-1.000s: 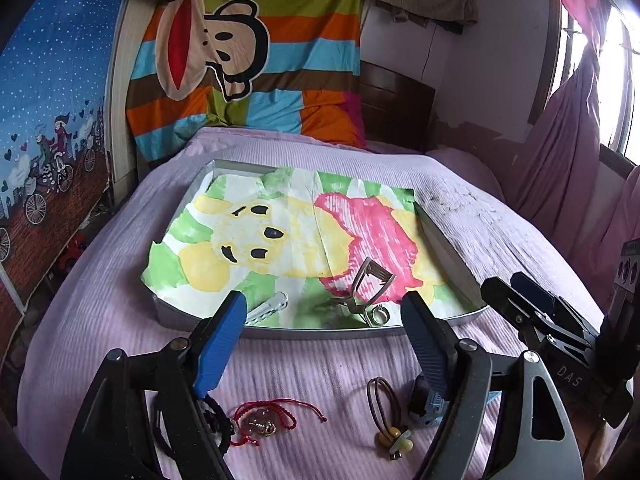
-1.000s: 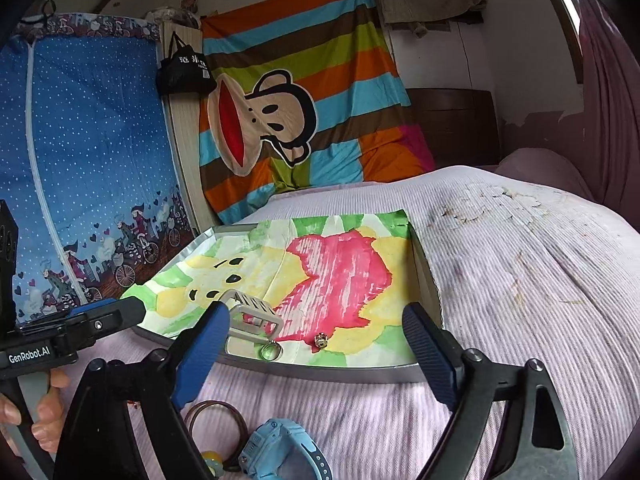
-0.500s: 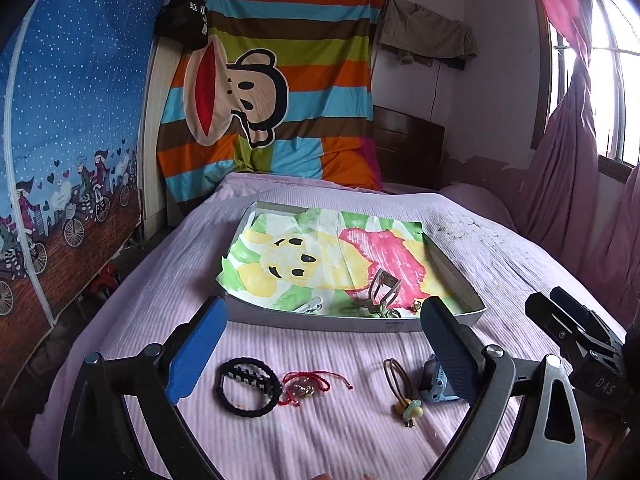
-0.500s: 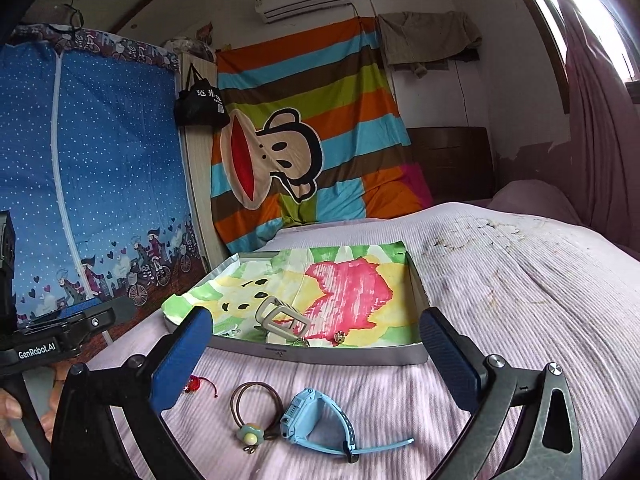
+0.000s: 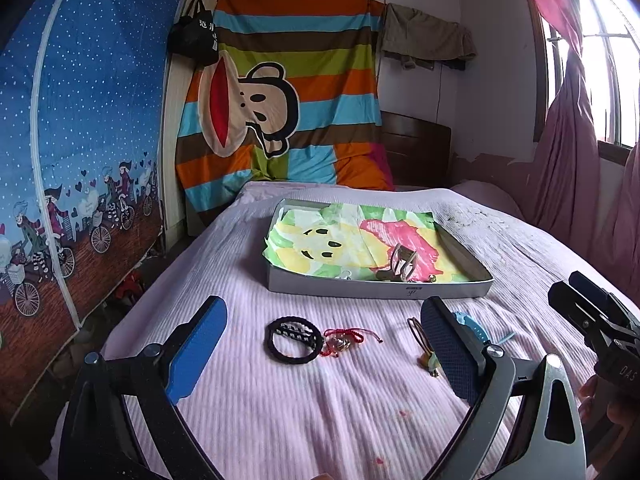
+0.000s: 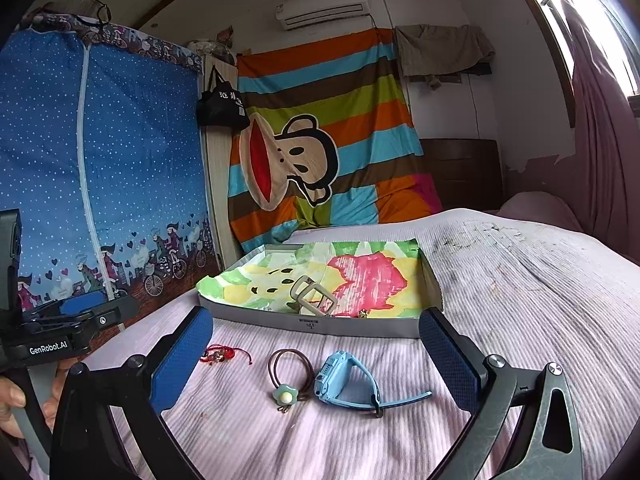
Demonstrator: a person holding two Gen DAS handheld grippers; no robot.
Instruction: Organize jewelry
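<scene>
Both grippers hover over the pink bedspread, open and holding nothing. In front of my left gripper (image 5: pixel 323 312) lie a black hair tie (image 5: pixel 294 338) and a red string bracelet (image 5: pixel 346 340). Its right finger partly hides a brown hair tie (image 5: pixel 418 336) and a blue watch (image 5: pixel 474 322). My right gripper (image 6: pixel 317 316) faces the brown hair tie with a green flower (image 6: pixel 289 376), the blue watch (image 6: pixel 348 380) and the red bracelet (image 6: pixel 224 354). Behind them stands a grey tray (image 5: pixel 380 290) lined with cartoon paper. It holds a metal hair claw (image 5: pixel 402 266) and small pieces.
The right gripper (image 5: pixel 592 312) shows at the right edge of the left wrist view. The left gripper (image 6: pixel 100 310) and a hand (image 6: pixel 16 400) show at the left edge of the right wrist view. A blue curtain (image 5: pixel 80 160) lines the bed's left side.
Both grippers have drawn back from the tray and their jaws stand wider. The hair ties, bracelet and watch on the bedspread are now in full view.
</scene>
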